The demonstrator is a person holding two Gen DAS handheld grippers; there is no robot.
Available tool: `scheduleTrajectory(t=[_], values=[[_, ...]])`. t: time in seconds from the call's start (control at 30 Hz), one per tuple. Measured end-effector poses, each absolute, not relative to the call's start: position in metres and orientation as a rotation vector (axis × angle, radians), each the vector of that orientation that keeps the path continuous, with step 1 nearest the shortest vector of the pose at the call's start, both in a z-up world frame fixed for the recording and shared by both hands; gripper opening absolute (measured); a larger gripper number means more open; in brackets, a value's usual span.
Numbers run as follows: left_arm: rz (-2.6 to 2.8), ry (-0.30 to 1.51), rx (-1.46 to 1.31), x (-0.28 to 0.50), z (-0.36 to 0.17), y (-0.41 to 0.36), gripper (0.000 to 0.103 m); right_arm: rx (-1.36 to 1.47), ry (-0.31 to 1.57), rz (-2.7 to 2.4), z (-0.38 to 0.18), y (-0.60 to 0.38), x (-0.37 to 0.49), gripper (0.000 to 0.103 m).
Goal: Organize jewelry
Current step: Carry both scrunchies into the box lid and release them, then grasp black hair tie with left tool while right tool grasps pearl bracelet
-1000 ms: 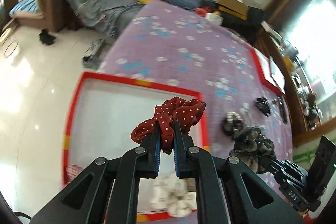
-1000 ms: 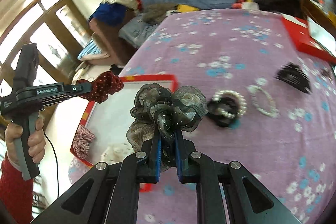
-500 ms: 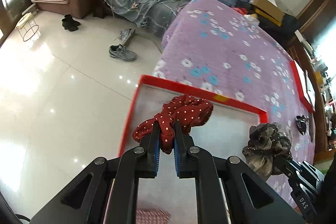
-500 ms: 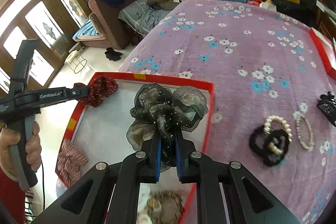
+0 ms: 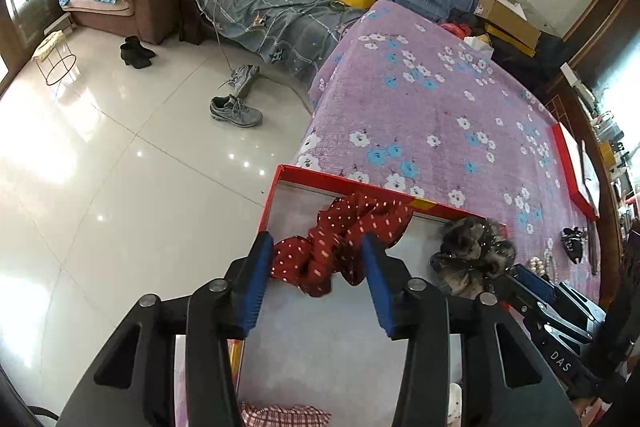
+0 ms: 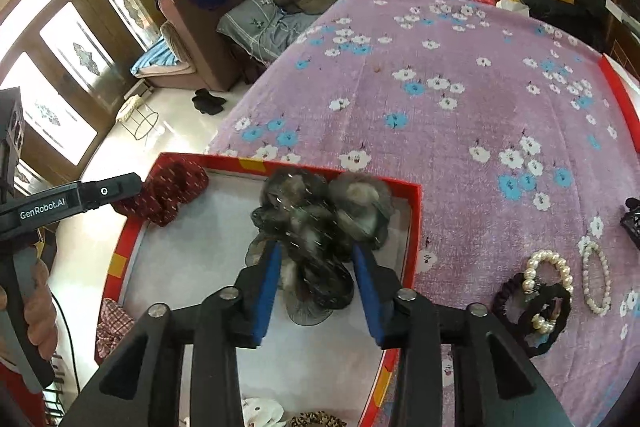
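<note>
A red-rimmed box (image 5: 280, 175) (image 6: 416, 211) with a white floor sits at the near edge of the purple flowered table. My left gripper (image 5: 316, 251) is open over its far left corner; the red dotted scrunchie (image 5: 344, 235) (image 6: 168, 191) lies loose between its fingers. My right gripper (image 6: 316, 259) is open over the box's far right part; the grey sheer bow (image 6: 320, 219) (image 5: 472, 255) is loose and blurred between its fingers.
A plaid scrunchie (image 6: 112, 323) (image 5: 280, 417), a white item (image 6: 260, 409) and a leopard one (image 6: 316, 419) lie in the box's near part. Pearl bracelets (image 6: 596, 279), a black scrunchie (image 6: 536, 315) and a black clip (image 6: 632, 219) lie on the cloth at right. Floor drops off left.
Both grippers have opened, releasing the red scrunchie and the grey bow over the box. Both have moved a little farther left and forward over the box.
</note>
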State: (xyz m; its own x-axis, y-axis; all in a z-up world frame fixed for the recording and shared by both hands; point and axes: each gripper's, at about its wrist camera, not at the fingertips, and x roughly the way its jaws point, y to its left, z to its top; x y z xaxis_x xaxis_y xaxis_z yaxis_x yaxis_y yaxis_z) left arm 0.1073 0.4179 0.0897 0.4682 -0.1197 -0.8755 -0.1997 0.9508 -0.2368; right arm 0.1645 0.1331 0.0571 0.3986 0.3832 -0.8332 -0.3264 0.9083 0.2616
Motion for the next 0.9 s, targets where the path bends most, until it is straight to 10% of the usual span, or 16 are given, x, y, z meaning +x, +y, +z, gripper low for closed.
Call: scheduleTrajectory(t=[0.53, 0.9], values=[[0.014, 0.998, -0.249, 0.062, 0.133, 0.387, 0.051, 0.186, 1.092, 0.279, 0.054, 0.030, 0.088, 0.055], [-0.294, 1.054, -0.125, 0.062, 0.132, 0.233, 0.051, 0.266, 1.092, 0.059, 0.052, -0.087, 0.048, 0.054]])
